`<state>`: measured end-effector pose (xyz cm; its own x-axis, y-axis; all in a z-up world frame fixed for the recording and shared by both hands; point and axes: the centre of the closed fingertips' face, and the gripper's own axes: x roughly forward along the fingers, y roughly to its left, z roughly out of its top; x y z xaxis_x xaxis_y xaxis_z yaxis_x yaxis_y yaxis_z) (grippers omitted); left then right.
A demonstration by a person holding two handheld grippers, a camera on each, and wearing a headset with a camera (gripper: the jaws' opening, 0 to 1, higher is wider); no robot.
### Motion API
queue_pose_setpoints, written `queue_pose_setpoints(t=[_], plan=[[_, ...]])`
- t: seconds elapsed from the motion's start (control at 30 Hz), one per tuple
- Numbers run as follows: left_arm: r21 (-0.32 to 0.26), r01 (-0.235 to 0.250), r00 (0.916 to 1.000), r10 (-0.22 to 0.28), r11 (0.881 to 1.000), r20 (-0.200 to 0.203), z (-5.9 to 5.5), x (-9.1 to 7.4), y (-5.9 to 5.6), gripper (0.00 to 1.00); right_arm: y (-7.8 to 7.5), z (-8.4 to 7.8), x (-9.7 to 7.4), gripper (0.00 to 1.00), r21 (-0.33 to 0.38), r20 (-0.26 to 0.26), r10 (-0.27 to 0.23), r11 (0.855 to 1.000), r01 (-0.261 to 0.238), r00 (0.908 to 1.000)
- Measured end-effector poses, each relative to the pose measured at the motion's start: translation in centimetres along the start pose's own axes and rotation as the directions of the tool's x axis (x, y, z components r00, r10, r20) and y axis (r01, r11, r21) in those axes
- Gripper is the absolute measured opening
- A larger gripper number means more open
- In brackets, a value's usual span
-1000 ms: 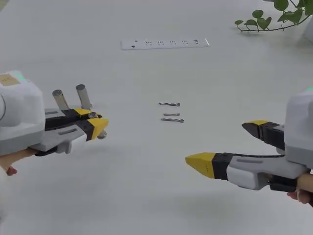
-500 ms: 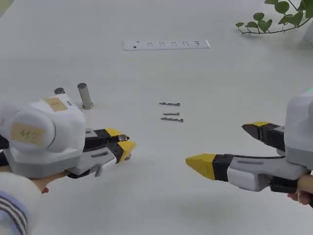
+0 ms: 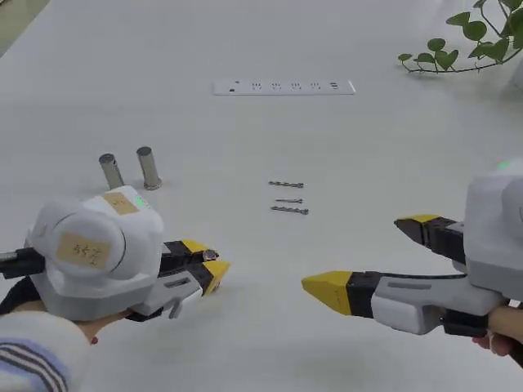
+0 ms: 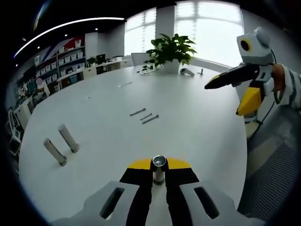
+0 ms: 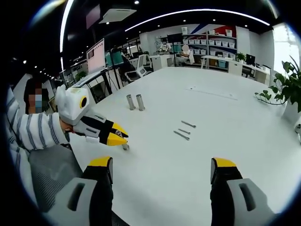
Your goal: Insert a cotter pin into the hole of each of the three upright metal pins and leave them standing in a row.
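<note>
Left tool (image 3: 212, 266) tight around a pin (image 4: 158, 167); right tool (image 3: 353, 251) jaws wide apart.

At lower left, the left tongs (image 3: 211, 257) seem pinched on a short silvery metal pin (image 3: 210, 255), which is barely visible. The right tongs (image 3: 359, 252) gape at lower right. Two upright grey metal cylinders (image 3: 148, 167) stand left of three thin cotter pins (image 3: 288, 201) on the white tabletop (image 3: 270, 131).

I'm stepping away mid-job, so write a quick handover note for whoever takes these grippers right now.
Left gripper: shut on one metal pin, close to the table, near left.
Right gripper: open, empty.
Two more metal pins stand upright side by side, far left.
Three cotter pins lie loose mid-table.
Done: nothing inserted yet. Left: all three insertions, then the row.
</note>
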<state>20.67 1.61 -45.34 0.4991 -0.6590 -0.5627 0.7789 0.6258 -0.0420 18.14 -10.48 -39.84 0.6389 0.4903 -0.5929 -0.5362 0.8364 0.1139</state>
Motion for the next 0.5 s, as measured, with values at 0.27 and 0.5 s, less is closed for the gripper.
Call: queue_pose_setpoints(t=[0.27, 0.5], plan=[[-0.010, -0.010, 0.9999, 0.010, 1.000, -0.009, -0.52, 0.30, -0.18, 0.05, 0.33, -0.15, 0.13, 0.84, -0.002, 0.001, 0.016, 1.000, -0.016, 0.9999], [-0.009, -0.015, 0.9998, 0.015, 1.000, -0.011, -0.54, 0.37, -0.29, 0.06, 0.30, -0.31, 0.21, 0.84, -0.005, -0.001, 0.024, 1.000, -0.024, 0.9997]])
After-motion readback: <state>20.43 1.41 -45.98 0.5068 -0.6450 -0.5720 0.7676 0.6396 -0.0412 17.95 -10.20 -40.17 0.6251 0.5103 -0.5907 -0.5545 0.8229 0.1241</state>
